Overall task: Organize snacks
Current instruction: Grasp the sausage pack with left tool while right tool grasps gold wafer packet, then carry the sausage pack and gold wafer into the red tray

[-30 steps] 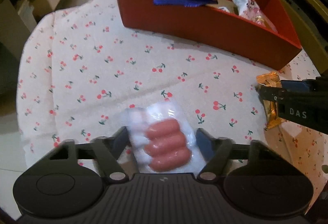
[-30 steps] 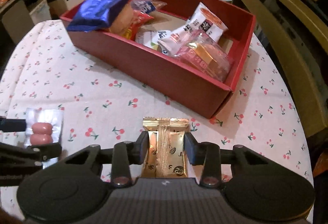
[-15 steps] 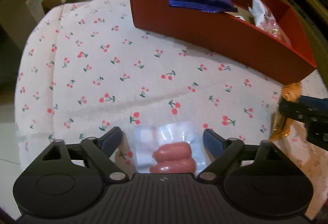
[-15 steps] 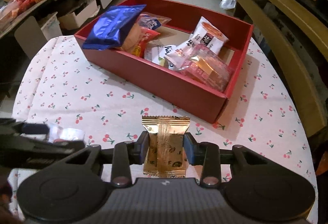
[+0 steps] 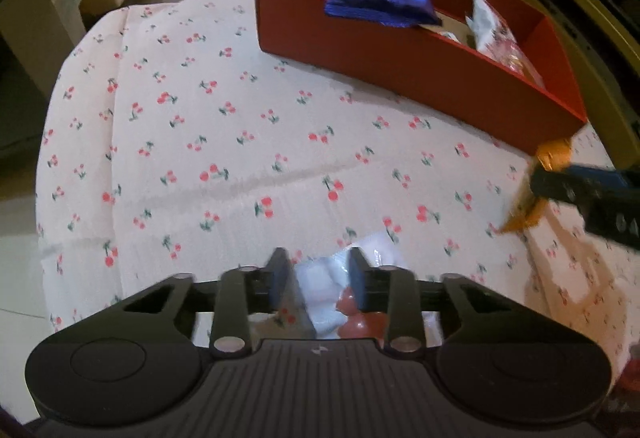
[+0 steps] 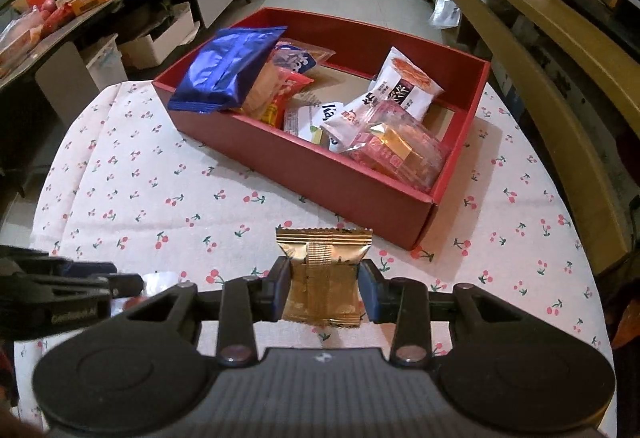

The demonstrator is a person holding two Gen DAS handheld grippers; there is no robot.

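My right gripper [image 6: 323, 290] pinches the gold packet [image 6: 325, 274] at both side edges. The packet stands upright between the fingers, long axis running away from me toward the red box [image 6: 280, 161]. The box lies straight ahead of this gripper, its near wall just beyond the packet's top edge, its near right corner closest. I judge that the coming move is a lift forward over that wall.

My left gripper [image 5: 318, 284] is closed on the sausage pack [image 5: 332, 298], fingers pressed against its clear film. From this gripper the box [image 5: 420, 77] lies ahead and to the right, well apart, its long side running diagonally. The right gripper is therefore nearer the box.

The right wrist view shows the box interior: a blue bag [image 6: 226, 71] on the left, white and pink packets on the right, bare floor at the far side. The left wrist view shows mostly the outer wall, but it alone shows the sausage pack in its grip.
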